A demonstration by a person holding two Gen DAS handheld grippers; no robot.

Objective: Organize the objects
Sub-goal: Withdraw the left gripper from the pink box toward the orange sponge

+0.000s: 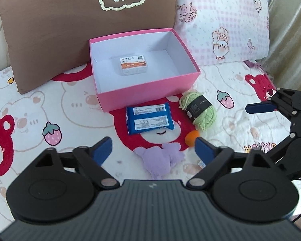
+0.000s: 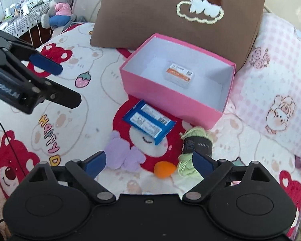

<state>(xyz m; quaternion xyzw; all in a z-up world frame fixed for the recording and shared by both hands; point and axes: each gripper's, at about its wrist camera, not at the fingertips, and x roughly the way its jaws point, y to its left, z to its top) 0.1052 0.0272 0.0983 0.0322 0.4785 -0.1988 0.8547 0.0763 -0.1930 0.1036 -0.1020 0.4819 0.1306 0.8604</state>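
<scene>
Both hand-held grippers, left [image 1: 152, 150] and right [image 2: 149, 163], gape empty above the bed. Pink box [image 1: 150, 89] holds one small case [image 1: 132, 65]; you grab the purple plush [image 1: 160, 160] next.

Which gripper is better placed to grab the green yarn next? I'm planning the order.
Probably the right gripper: the yarn lies just beyond its open jaws, by one fingertip. The left gripper faces the purple toy instead.

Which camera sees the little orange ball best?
The right wrist view: the orange ball lies whole between the fingers. In the left wrist view the ball is partly hidden behind a finger.
</scene>
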